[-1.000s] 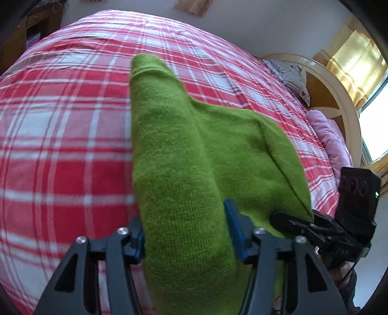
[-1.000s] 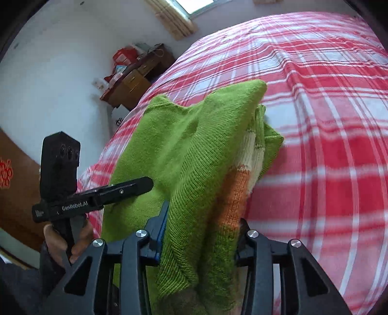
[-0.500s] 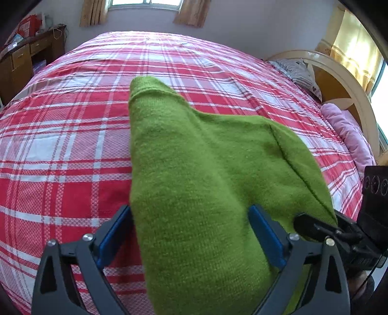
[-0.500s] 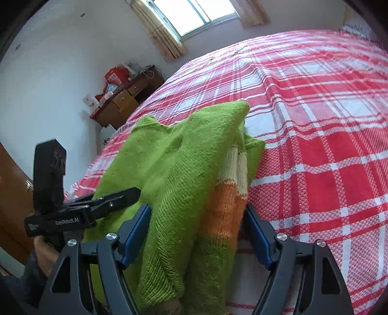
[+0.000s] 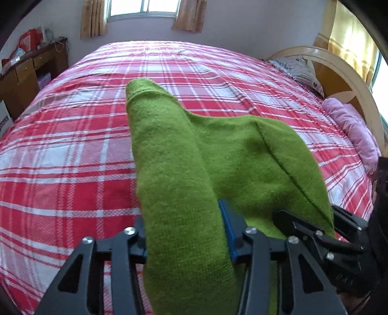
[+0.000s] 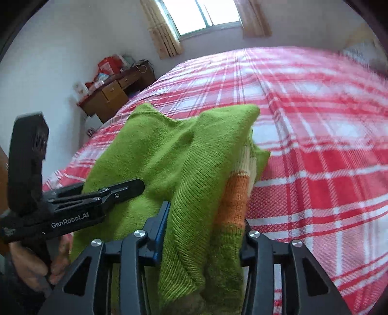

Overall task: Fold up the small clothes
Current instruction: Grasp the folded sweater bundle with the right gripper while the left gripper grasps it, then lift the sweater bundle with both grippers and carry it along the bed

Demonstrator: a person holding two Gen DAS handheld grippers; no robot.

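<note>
Wide bed under a red-and-white plaid cotton sheet (image 5: 72, 150), serving as the folding surface. On it, near the front edge, a small green knitted sweater (image 5: 218, 155) with an orange and cream band, bunched into two ridges. Left hand-held gripper (image 5: 186, 232) and right hand-held gripper (image 6: 203, 232), jaws just closed, each clamped on one ridge, probably to carry a fold across.

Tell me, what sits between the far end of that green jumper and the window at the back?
Only the red checked bedspread, bare, runs from the green jumper to the wall under the window, in the left wrist view.
</note>
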